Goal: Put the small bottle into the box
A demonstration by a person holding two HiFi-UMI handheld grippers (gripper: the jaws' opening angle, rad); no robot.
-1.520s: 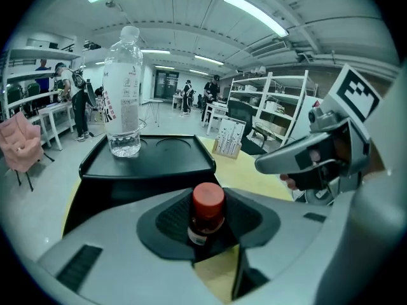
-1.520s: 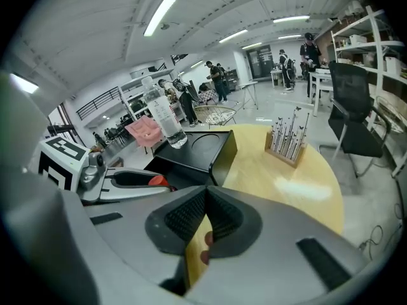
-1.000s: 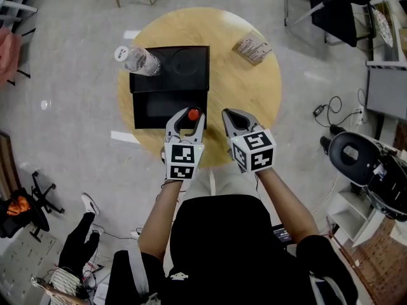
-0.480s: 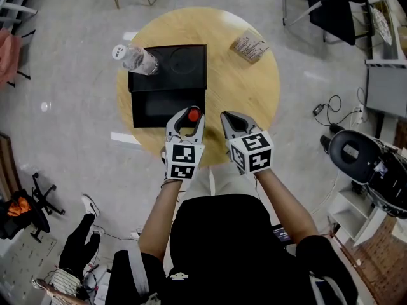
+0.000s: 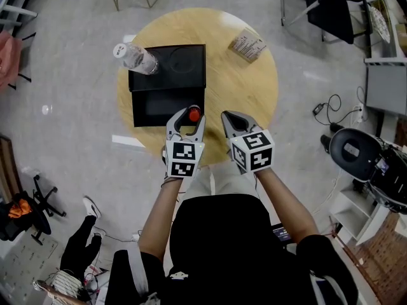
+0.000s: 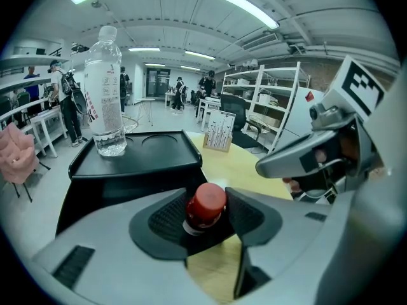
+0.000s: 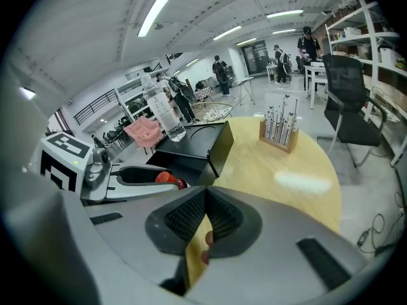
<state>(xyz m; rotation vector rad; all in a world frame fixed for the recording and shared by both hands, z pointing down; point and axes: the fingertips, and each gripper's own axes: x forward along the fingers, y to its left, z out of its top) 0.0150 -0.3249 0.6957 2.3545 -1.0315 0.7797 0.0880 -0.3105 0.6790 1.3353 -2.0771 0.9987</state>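
Now, water bottle (image 5: pixel 135 57): upright on the far, flat half of the box, at its left corner.
Box (image 5: pixel 159 110): black, on the left part of the round wooden table (image 5: pixel 241 88); its near half is a dark hollow.
Left gripper (image 5: pixel 188 115): at the box's near edge, jaws spread and just now opening wider.
Small bottle (image 6: pixel 205 207): red-capped, tilted between the left jaws, the cap close against one pad; whether it rests inside the box cannot be told.
Right gripper (image 7: pixel 205 202): just beside the left one, over the table's near edge, pads pressed together on nothing.
Card holder (image 5: pixel 250 46): wooden, near the table's far right rim.
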